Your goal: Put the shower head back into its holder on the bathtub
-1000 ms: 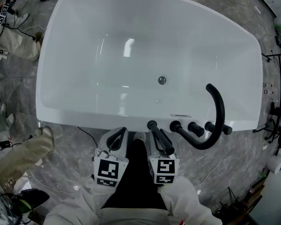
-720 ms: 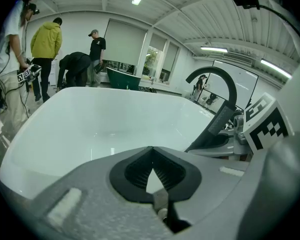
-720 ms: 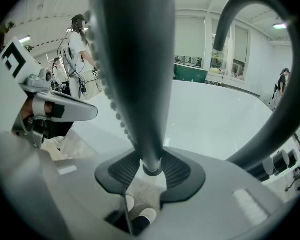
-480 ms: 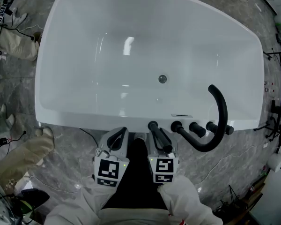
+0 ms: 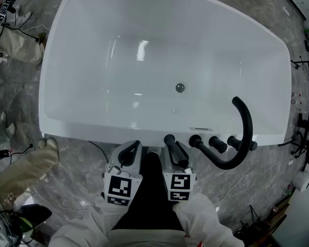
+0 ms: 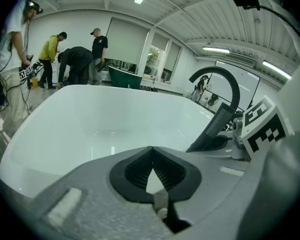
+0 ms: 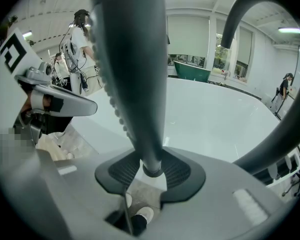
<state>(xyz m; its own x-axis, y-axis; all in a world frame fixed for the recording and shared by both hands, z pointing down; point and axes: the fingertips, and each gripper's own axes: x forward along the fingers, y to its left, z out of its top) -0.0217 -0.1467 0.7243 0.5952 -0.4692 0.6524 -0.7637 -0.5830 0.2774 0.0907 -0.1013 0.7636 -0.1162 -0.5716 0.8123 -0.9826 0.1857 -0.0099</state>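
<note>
Right hand-held gripper [image 7: 151,168] clamps shower head [image 7: 135,74], pointing toward bathtub [image 5: 45,81]; left hand-held gripper [image 6: 151,158] closed

The bathtub [image 5: 47,86] ahead of both grippers is white, smooth and glossy, with light streaks mirrored in its basin. The drain [image 5: 180,88] in its bottom looks like bright metal. The shower head [image 7: 135,74] clamped in the right gripper [image 7: 150,170] is dark and matt, with a row of small bumps down one edge. The curved spout [image 5: 242,133] and knobs [image 5: 216,144] to that gripper's right share the matt black finish. Both gripper bodies are grey, faintly grainy plastic, and the left gripper [image 6: 151,170] shows black ribbed pads [image 6: 167,173] that look rubbery. Beneath them the floor [image 5: 77,174] is grey veined stone with a dull sheen. The sleeves [image 5: 201,215] behind the grippers are white cloth.
</note>
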